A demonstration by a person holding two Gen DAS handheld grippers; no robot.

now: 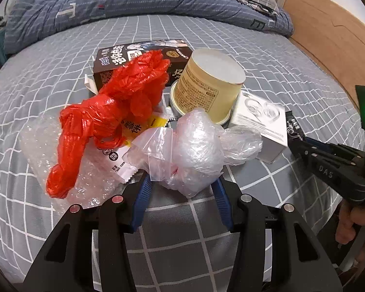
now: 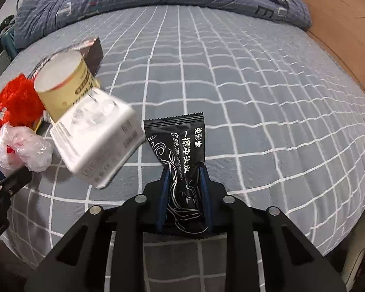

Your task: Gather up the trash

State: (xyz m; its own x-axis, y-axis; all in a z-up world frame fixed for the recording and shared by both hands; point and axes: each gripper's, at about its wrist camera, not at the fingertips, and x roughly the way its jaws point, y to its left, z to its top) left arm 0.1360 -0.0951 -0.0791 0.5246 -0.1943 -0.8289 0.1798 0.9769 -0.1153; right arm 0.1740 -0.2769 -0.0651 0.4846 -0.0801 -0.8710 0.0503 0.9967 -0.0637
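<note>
A trash pile lies on the bed. My left gripper [image 1: 182, 182] is shut on a crumpled clear plastic bag [image 1: 192, 150], with a blue pad against each side. Around it lie a red plastic bag [image 1: 114, 112], bubble wrap [image 1: 41, 146], a yellow-white wrapper [image 1: 133, 131], an upturned cream paper cup [image 1: 206, 82], a brown carton [image 1: 133, 58] and a white box [image 1: 260, 121]. My right gripper [image 2: 184, 174] is shut on a black sachet [image 2: 177, 143] that sticks up out of its pads, just right of the blurred white box [image 2: 97, 141].
The grey checked sheet [image 2: 255, 97] stretches bare to the right of the pile. A blue quilt [image 1: 133, 0] is bunched at the back. A wooden bed frame [image 1: 328, 48] runs along the right side. A person's hand [image 1: 352, 223] holds the right gripper's handle.
</note>
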